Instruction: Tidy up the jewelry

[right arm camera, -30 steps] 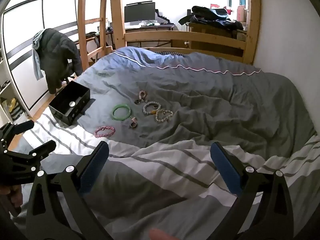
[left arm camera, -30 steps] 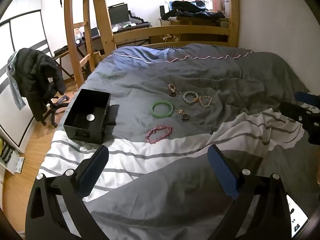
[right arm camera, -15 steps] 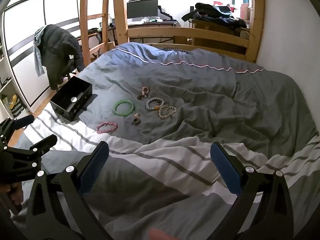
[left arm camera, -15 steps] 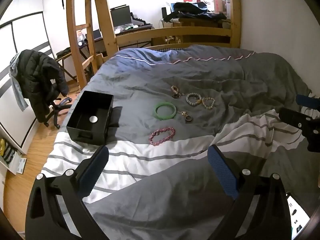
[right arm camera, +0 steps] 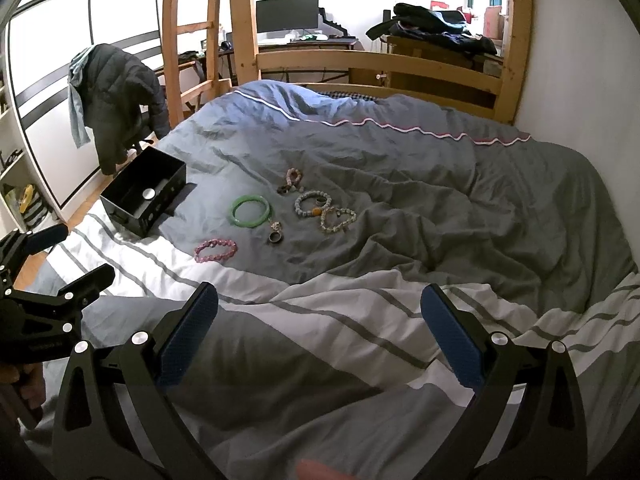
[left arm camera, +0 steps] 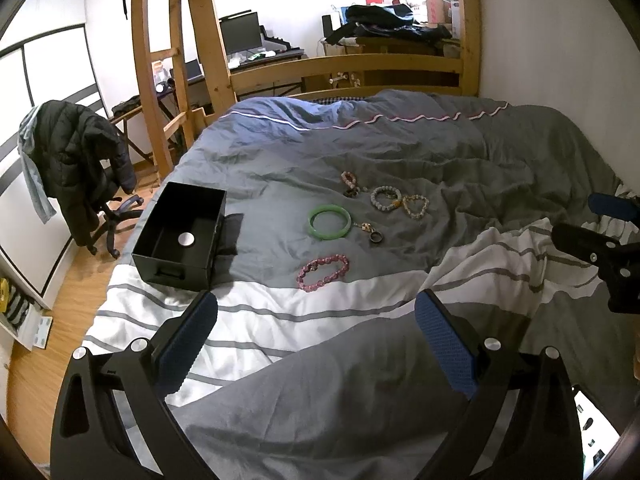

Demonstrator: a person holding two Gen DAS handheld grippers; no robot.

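Several pieces of jewelry lie on the grey duvet: a green bangle (left arm camera: 329,221) (right arm camera: 251,211), a pink bead bracelet (left arm camera: 323,267) (right arm camera: 216,249), a dark ring (left arm camera: 376,237) (right arm camera: 275,237), a grey bead bracelet (left arm camera: 385,198) (right arm camera: 313,205), a pale bead bracelet (left arm camera: 416,206) (right arm camera: 338,219) and a small brown-pink bracelet (left arm camera: 349,184) (right arm camera: 291,181). An open black box (left arm camera: 179,237) (right arm camera: 143,201) stands left of them. My left gripper (left arm camera: 316,316) and right gripper (right arm camera: 320,308) are open, empty, above the striped duvet, well short of the jewelry.
The wooden bed frame (left arm camera: 344,68) and ladder (left arm camera: 160,60) stand behind the bed. A chair with a dark jacket (left arm camera: 80,160) is on the floor to the left. A wall (left arm camera: 560,60) borders the bed on the right.
Both grippers have moved slightly toward the jewelry, so the jewelry and box look a little nearer. Both stay open and empty.
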